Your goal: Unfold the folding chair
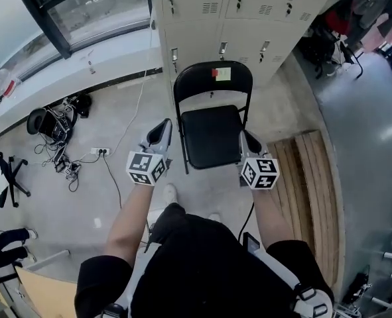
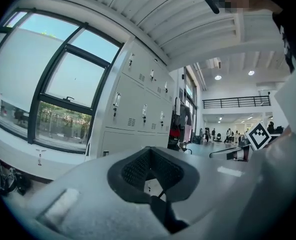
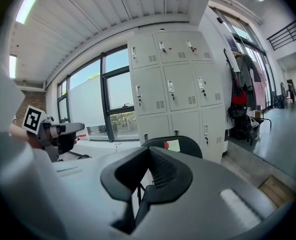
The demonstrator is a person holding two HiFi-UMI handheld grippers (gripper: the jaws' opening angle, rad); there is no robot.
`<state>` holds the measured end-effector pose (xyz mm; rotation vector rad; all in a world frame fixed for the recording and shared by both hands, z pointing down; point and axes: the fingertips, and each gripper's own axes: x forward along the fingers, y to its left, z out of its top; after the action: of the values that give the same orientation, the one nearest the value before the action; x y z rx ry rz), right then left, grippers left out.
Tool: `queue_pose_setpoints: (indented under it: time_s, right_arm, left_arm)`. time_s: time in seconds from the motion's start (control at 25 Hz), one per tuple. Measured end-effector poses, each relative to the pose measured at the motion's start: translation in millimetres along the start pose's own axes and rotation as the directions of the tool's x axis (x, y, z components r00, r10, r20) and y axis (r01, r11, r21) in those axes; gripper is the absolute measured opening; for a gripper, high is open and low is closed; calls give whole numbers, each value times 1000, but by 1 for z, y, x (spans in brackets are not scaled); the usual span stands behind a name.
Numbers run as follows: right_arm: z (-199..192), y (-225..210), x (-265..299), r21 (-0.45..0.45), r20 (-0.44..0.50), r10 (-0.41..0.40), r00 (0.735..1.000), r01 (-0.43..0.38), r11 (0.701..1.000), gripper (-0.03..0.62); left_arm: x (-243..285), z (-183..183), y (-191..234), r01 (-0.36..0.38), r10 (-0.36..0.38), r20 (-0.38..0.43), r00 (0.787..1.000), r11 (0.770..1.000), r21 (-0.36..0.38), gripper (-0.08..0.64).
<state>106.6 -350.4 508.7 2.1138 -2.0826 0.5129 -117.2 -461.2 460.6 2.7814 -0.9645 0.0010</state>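
The black folding chair [image 1: 212, 136] stands unfolded on the floor in front of the lockers, seat level and backrest [image 1: 213, 78] upright with a red and pale sticker on it. My left gripper [image 1: 164, 126] hangs shut just left of the seat, apart from the frame. My right gripper [image 1: 247, 138] is shut too, over the seat's right edge; I cannot tell whether it touches. Neither holds anything. In the right gripper view the chair's backrest [image 3: 185, 145] shows beyond the closed jaws. The left gripper view faces lockers and windows past its closed jaws, with no chair in sight.
Grey lockers [image 1: 249, 18] stand right behind the chair. A wooden pallet [image 1: 308, 184] lies on the floor to the right. A power strip [image 1: 100, 151] and tangled cables [image 1: 56, 128] lie to the left under the window sill. The person's shoes [image 1: 170, 193] are close to the chair.
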Motion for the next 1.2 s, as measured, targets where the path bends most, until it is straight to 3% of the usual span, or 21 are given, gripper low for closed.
queue_pose_setpoints:
  time_s: [0.28, 0.6, 0.88, 1.04, 1.2]
  right_arm:
    - [14, -17, -63, 42, 85, 55, 995, -59, 997, 5]
    - [37, -12, -129, -85, 194, 133, 972, -119, 989, 5]
    - [36, -3, -172, -59, 238, 150, 960, -140, 988, 5]
    - [30, 5, -179, -43, 239, 116, 964, -109, 993, 5]
    - [40, 14, -169, -37, 258, 109, 960, -103, 994, 3]
  left_arm:
    - [-42, -1, -62, -69, 70, 46, 996, 997, -15, -2]
    - [-100, 19, -114, -134, 132, 126, 983, 991, 9, -1]
    - [-149, 12, -131, -149, 152, 118, 981, 988, -34, 0]
    - [-167, 13, -122, -169, 167, 130, 977, 986, 6, 0]
    - [-161, 26, -116, -141, 133, 143, 981, 989, 51, 0]
